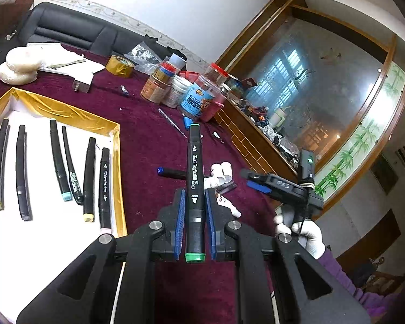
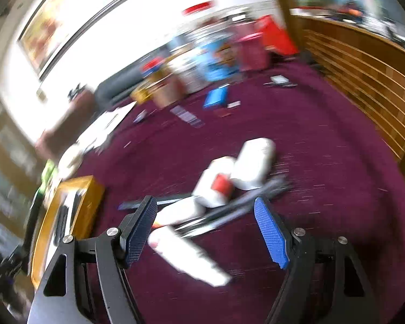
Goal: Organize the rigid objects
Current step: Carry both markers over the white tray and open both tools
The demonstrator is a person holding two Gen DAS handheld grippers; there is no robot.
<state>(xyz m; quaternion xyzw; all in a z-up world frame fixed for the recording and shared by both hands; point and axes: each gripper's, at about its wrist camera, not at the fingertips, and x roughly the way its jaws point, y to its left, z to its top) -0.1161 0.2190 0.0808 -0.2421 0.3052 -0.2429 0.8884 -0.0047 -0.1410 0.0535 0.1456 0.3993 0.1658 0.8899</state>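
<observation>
Item: green-capped marker [image 1: 195, 189], black barrel, one. Clamped lengthwise between my left fingers [image 1: 178, 216], blue pads pressing both sides, green tip pointing away, raised above the worktop [image 1: 148, 140].

Item: gold-edged tray [image 1: 116, 145], white floor, to the left. Holds six black markers [image 1: 56, 156] lying roughly side by side, caps toward the near side in yellow, pale blue and pink.

Item: loose pile just beyond the held marker: blue-capped marker [image 1: 172, 173], white tubes [image 1: 224, 171], a few dark pens.

Item: my right fingers [image 2: 272, 232], spread apart with nothing between them, above that same pile [image 2: 229, 183]; this view is blurred. From the left view, the right tool [image 1: 280, 186] is seen held by a white-gloved hand [image 1: 302, 229].

Item: far clutter on the maroon cloth: jars [image 1: 202, 94], tape roll [image 1: 120, 66], papers.
</observation>
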